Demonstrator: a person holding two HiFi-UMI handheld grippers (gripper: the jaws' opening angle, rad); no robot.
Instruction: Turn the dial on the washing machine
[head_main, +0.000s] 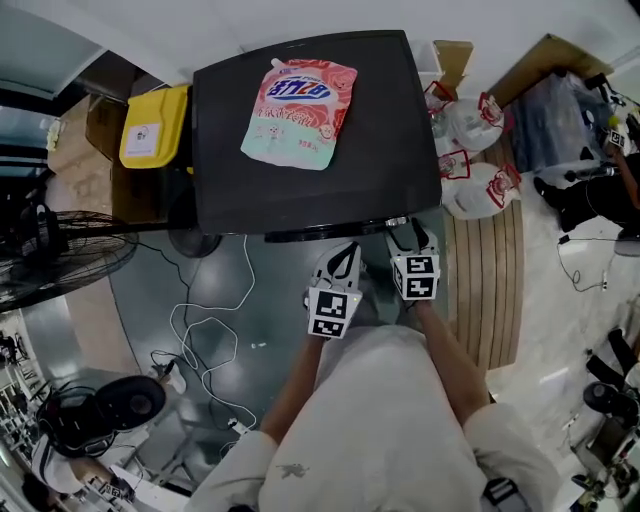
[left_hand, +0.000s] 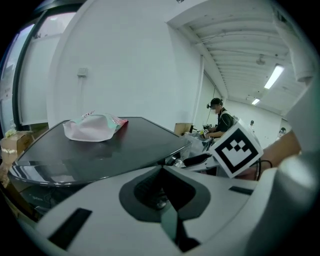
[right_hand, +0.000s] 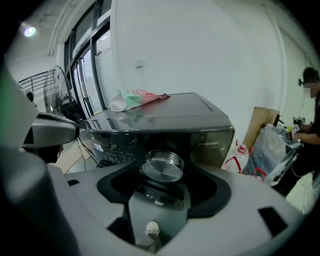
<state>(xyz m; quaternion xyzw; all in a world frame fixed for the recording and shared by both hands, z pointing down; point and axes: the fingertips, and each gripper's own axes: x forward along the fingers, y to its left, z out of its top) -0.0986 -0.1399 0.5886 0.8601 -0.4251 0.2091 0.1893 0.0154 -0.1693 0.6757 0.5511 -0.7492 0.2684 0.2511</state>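
The washing machine (head_main: 300, 190) has a black glossy top, seen from above in the head view, with a pink and white detergent pouch (head_main: 300, 110) lying on it. Its round silver dial (right_hand: 162, 167) sits on the dark front panel (right_hand: 210, 142). My right gripper (head_main: 408, 232) is at the panel's front right edge; its jaws stand open on either side of the dial, with a gap at each side. My left gripper (head_main: 343, 262) hangs just left of it, below the machine's front edge, jaws together and empty (left_hand: 161, 172). The pouch (left_hand: 92, 127) also shows in the left gripper view.
A yellow bin (head_main: 155, 125) stands left of the machine, with a floor fan (head_main: 60, 250) beyond it. White cables (head_main: 210, 340) trail over the floor below. Plastic bags and jugs (head_main: 475, 150) crowd the right side. A person (left_hand: 220, 120) stands far off.
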